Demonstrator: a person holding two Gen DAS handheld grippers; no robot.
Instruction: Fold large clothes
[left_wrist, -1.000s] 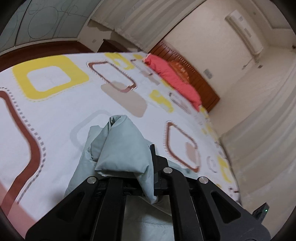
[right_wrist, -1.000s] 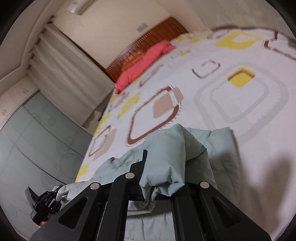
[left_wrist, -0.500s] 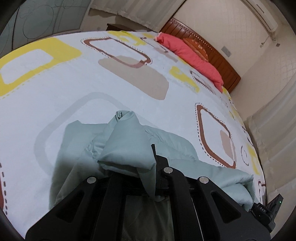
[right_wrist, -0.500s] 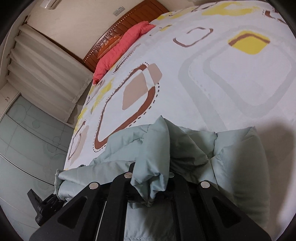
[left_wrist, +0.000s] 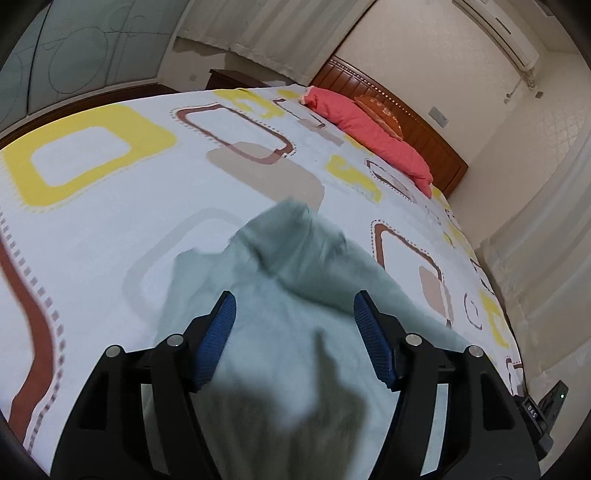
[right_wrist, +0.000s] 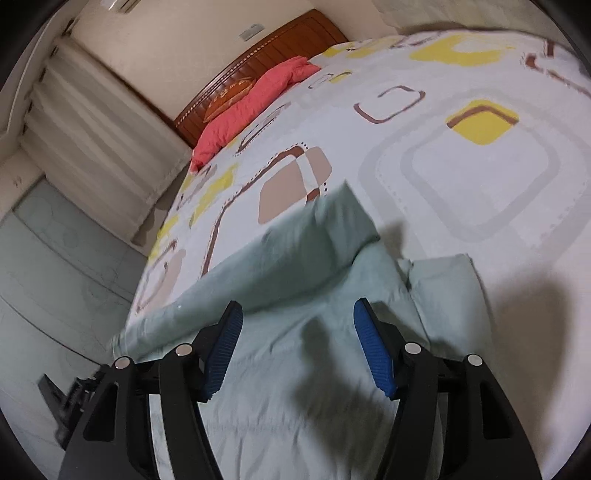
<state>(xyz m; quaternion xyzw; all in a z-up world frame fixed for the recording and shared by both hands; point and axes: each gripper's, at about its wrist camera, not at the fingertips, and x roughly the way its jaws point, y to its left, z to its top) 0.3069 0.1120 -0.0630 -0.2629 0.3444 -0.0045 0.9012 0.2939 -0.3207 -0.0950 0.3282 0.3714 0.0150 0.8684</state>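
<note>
A large pale grey-green padded garment (left_wrist: 295, 306) lies on the patterned bedspread (left_wrist: 110, 206). In the left wrist view its bunched fold looks blurred just beyond my fingers. My left gripper (left_wrist: 293, 310) is open above it, blue pads apart, holding nothing. In the right wrist view the garment (right_wrist: 295, 266) lies with a thick folded edge running left to right and a folded part at the right. My right gripper (right_wrist: 297, 321) is open above it and empty.
A red pillow (left_wrist: 369, 129) lies against the wooden headboard (left_wrist: 406, 125) at the far end of the bed. Curtains (right_wrist: 96, 147) hang beside the bed. The other gripper's tip shows at the lower right (left_wrist: 546, 410) and lower left (right_wrist: 62, 402).
Both grippers were shut on bunched folds of the garment. Now both have opened and let go, and the fabric has dropped onto the bed.
</note>
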